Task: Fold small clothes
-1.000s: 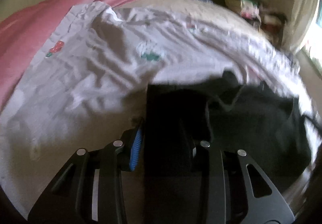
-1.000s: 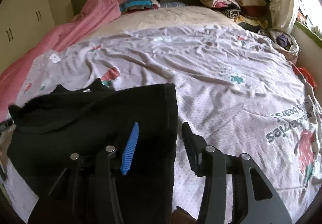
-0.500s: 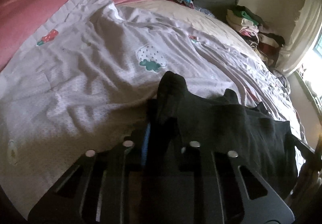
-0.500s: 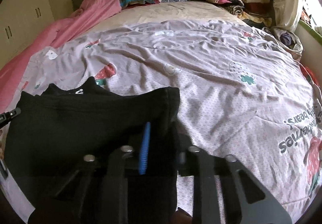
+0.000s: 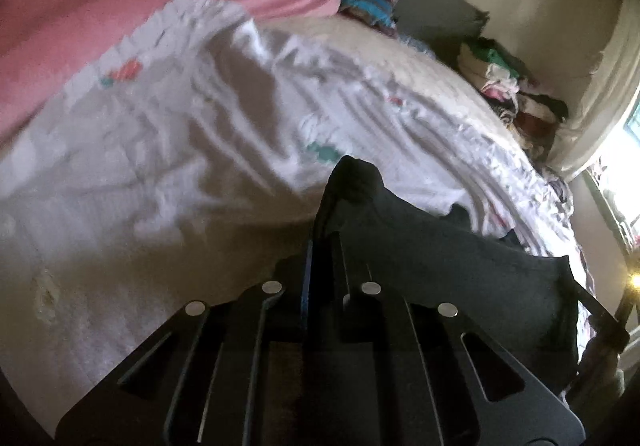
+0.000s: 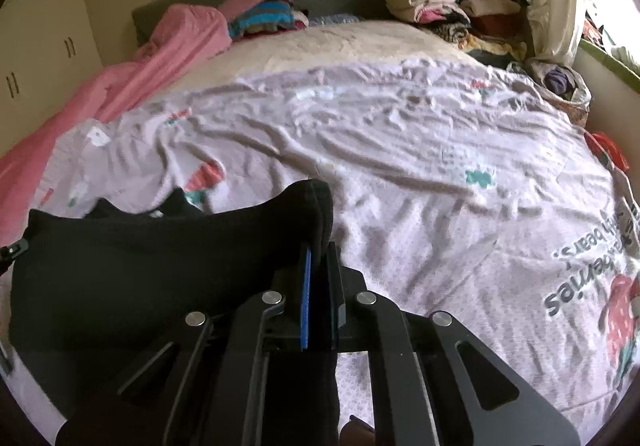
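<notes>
Left wrist view blurred, far garment edge cut off | my left gripper (image 5: 322, 258) has just clamped a corner of the black garment (image 5: 460, 270) | my right gripper (image 6: 318, 266) pinches another corner (image 6: 308, 205) | garment over the bed's bedspread (image 6: 400, 173).

Left gripper (image 5: 322, 262) jaws closed tight on a bunched corner of the black garment (image 5: 460, 274), fabric poking up above them. Garment trails right over the white printed sheet (image 5: 168, 149) on the bed; pink blanket (image 5: 92, 17) upper left.
</notes>
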Demonstrator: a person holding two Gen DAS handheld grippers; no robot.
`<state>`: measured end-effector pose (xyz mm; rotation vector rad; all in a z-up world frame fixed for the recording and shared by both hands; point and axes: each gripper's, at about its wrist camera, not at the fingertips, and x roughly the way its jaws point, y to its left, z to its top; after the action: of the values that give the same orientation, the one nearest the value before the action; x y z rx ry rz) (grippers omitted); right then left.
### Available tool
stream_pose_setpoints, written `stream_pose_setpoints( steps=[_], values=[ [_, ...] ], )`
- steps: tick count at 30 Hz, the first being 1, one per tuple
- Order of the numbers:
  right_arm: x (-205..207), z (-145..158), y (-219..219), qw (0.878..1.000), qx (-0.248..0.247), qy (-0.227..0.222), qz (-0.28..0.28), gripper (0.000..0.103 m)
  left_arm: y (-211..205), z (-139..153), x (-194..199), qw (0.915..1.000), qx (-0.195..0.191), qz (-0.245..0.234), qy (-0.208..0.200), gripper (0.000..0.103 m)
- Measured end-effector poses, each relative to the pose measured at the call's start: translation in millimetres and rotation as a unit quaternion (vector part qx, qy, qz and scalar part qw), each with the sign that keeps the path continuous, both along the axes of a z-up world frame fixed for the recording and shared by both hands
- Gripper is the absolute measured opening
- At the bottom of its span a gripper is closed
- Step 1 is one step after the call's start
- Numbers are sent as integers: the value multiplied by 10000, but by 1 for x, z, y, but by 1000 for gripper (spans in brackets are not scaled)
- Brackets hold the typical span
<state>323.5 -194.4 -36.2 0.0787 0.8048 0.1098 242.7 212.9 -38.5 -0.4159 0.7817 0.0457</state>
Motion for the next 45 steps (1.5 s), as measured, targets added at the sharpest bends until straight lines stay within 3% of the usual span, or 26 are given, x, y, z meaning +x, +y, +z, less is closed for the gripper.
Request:
stream_pose_setpoints(
  steps=[4, 11, 16, 19, 21, 31, 32, 45],
  values=[
    [1, -11, 0, 9999, -23, 122, -115, 6, -2, -10, 2, 9999, 39, -11, 118, 3],
    [-15, -4, -5, 9997, 91, 105, -194, 9, -7, 3, -13, 9998, 194, -72, 15, 8],
    [-42, 7, -5, 9997, 239, 51, -48, 11, -16, 17, -29, 9995, 292, -123, -16, 22],
    [-60, 14, 1, 9994, 249, 61, 251, 22, -28, 20, -36, 9992, 282, -284, 98, 31],
    [-75, 17, 7, 9991, 95, 28, 419, 24, -36, 22, -41, 9988, 295, -380, 129, 36],
    [-117, 6, 35, 9948, -78, 253, 984, 30, -81, 11, -70, 9946, 544, -826, 306, 37],
    [-119, 5, 36, 9945, -81, 283, 1004, 31, -85, 10, -72, 9941, 573, -860, 316, 41],
    [-133, -15, 29, 9947, -35, 665, 786, 33, -118, -17, -93, 9857, 1080, -1039, 768, 45]
  ],
)
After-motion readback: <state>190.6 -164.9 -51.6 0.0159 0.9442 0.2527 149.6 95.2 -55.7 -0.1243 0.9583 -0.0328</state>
